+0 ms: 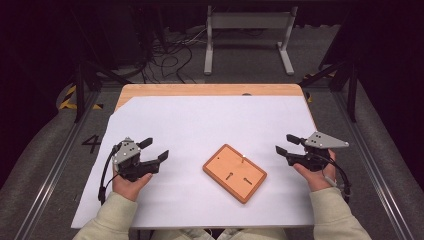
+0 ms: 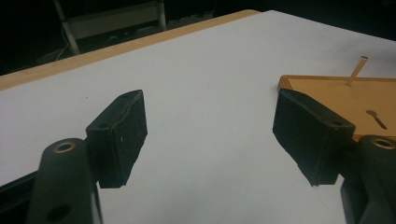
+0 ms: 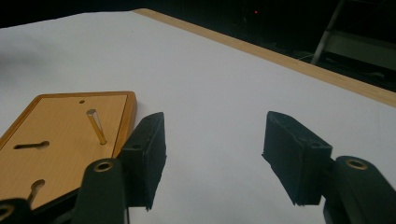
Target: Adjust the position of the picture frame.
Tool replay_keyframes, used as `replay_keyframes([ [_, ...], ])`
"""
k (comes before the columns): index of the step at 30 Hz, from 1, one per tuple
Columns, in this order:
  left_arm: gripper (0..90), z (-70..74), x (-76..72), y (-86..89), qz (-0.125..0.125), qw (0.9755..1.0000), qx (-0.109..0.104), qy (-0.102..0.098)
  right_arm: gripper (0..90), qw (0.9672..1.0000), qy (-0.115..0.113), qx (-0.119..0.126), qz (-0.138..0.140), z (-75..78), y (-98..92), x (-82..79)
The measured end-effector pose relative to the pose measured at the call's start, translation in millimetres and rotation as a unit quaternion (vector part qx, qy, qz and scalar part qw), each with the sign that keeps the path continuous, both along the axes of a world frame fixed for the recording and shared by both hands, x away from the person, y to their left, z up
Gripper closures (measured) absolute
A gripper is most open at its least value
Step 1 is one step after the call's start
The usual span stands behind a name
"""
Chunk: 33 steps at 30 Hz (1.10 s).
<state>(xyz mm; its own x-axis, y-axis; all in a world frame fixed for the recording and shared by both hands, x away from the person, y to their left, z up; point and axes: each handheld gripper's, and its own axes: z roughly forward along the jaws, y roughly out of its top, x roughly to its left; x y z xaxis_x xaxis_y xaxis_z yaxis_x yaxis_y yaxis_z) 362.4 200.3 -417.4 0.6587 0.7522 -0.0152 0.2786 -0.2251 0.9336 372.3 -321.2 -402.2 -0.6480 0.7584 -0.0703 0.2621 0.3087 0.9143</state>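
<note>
The jaws of both grippers stand apart with nothing between them: the left gripper (image 1: 153,149) is spread wide over bare white sheet, and the right gripper (image 1: 287,144) is likewise parted and holds nothing. Largest of what lies below them is the worktop (image 1: 200,90), a wooden surface whose far edge shows as a tan strip. Nearly all of it is covered by a white sheet (image 1: 210,120) (its near left corner is cut at a slant at the far side). On the sheet, about midway between the two grippers and well apart from each, rests a flat wooden board (image 1: 234,173), lying turned at an angle to the worktop's edges. Its face bears two dark keyhole-shaped slots (image 3: 31,145) and a small hole. Smallest is a thin peg (image 3: 95,126), standing up at a tilt from the board near one corner.
</note>
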Motion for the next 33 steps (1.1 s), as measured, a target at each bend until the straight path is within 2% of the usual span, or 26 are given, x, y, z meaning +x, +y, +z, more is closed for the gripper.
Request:
replay_keyframes([
  [6, 26.8, 1.3, -0.4, -2.7, -0.002, 1.0000, -0.001, 0.000, 41.8, 1.0000, -0.001, -0.007, -0.002, 1.6, 0.0, -1.5],
  [13, 27.1, 1.8, 0.3, -4.4, -0.005, 1.0000, -0.002, 0.003, 43.6, 0.9999, 0.009, -0.011, 0.001, 1.0, -0.2, -1.4],
  [33, 27.7, 3.5, -1.5, -8.2, -0.011, 0.9999, -0.001, 0.003, 43.4, 0.9999, 0.008, -0.014, 0.004, 4.3, 0.9, -3.0],
])
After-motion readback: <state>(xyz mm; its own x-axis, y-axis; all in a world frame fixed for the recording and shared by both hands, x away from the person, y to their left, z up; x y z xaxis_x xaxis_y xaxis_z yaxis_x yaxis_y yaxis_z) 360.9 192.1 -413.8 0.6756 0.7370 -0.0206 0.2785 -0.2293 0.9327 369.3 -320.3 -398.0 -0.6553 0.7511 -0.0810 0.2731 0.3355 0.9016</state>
